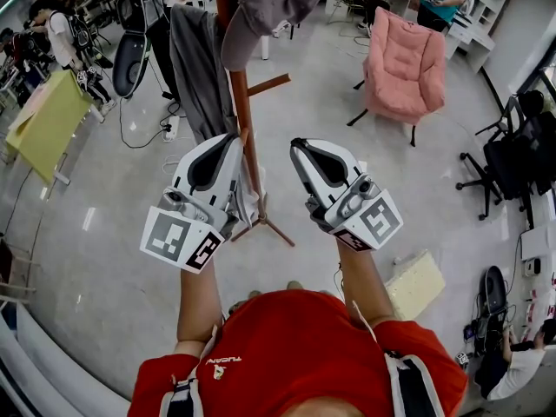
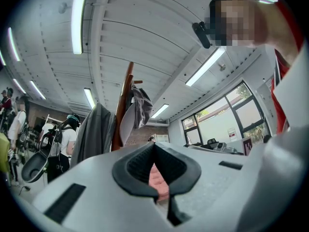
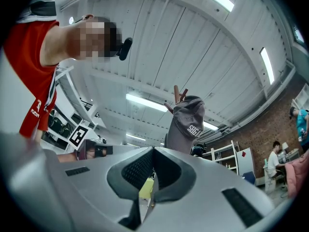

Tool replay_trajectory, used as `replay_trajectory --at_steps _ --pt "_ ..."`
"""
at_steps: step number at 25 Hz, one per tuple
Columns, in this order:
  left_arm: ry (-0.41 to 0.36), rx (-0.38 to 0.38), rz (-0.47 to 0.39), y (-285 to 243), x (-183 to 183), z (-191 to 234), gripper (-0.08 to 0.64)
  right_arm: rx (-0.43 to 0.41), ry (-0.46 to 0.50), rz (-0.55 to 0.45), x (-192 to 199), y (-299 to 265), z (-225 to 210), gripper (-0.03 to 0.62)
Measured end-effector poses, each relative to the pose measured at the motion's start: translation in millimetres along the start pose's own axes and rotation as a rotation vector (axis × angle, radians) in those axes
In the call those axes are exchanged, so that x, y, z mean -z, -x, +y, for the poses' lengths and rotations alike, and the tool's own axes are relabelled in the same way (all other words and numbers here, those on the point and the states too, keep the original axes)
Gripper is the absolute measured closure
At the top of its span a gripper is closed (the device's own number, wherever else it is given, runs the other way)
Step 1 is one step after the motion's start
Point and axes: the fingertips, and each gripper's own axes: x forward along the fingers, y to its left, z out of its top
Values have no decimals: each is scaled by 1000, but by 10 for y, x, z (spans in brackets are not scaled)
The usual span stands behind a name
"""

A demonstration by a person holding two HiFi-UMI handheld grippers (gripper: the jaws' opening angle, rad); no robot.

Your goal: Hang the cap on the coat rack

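The grey cap [image 1: 261, 7] is hanging on a top peg of the coat rack [image 1: 243, 102], so the job is looking finished. The left tool [image 1: 229, 138] and right tool [image 1: 300, 144] are hovering below, jaws together, gripping nothing.

The grey cap [image 3: 190, 122] bears white lettering reading roughly "SBGA"; the red shirt's [image 1: 295, 346] print is illegible.

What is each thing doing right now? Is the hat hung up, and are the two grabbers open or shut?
Grey baseball cap: hanging on the top of the rack.
Brown wooden coat rack: standing upright, holding the cap and a jacket.
Grey jacket: hanging on the rack.
Left gripper: shut, holding nothing.
Right gripper: shut, holding nothing.
Pink armchair: upright, nobody sitting in it.
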Motion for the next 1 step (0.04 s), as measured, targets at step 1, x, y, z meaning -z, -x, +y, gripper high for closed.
replay_trajectory --at_steps 1 --pt "0 0 0 -2 -5 1 552 0 -1 0 -3 -1 -4 569"
